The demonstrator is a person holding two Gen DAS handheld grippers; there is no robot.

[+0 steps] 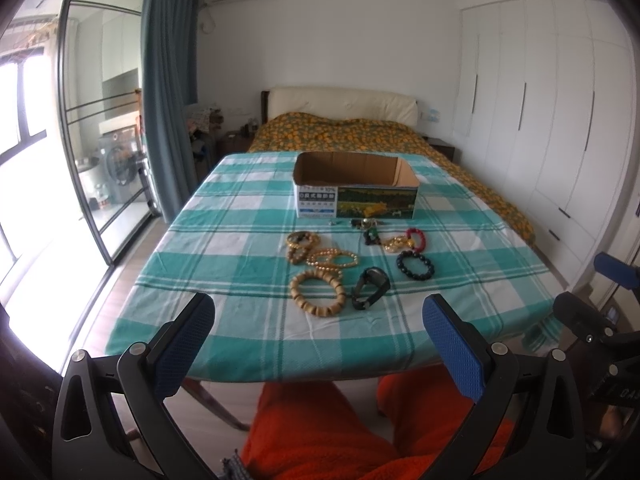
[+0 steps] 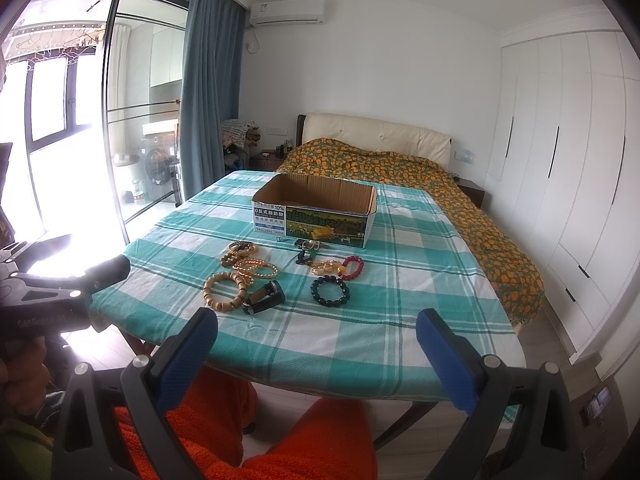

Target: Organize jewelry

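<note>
Jewelry lies on a table with a teal checked cloth (image 1: pixel 240 240) in front of an open, empty-looking cardboard box (image 1: pixel 356 190) (image 2: pixel 316 210). Nearest are a wooden bead bracelet (image 1: pixel 318 290) (image 2: pixel 224 290), a black watch (image 1: pixel 370 288) (image 2: pixel 264 298) and a black bead bracelet (image 1: pixel 414 266) (image 2: pixel 330 290). Behind lie gold bead strands (image 1: pixel 334 259) (image 2: pixel 256 269), brown bead bracelets (image 1: pixel 302 242) (image 2: pixel 240 250), a red bracelet (image 1: pixel 416 238) (image 2: pixel 354 268) and small pieces. My left gripper (image 1: pixel 318 322) and right gripper (image 2: pixel 316 332) are open and empty, held short of the table's near edge.
A bed with an orange-flowered cover (image 1: pixel 360 132) stands behind the table. White wardrobes (image 2: pixel 580 168) line the right wall. A glass sliding door (image 1: pixel 92 140) is at the left. The person's orange-clad knees (image 2: pixel 280 432) are under the table's near edge.
</note>
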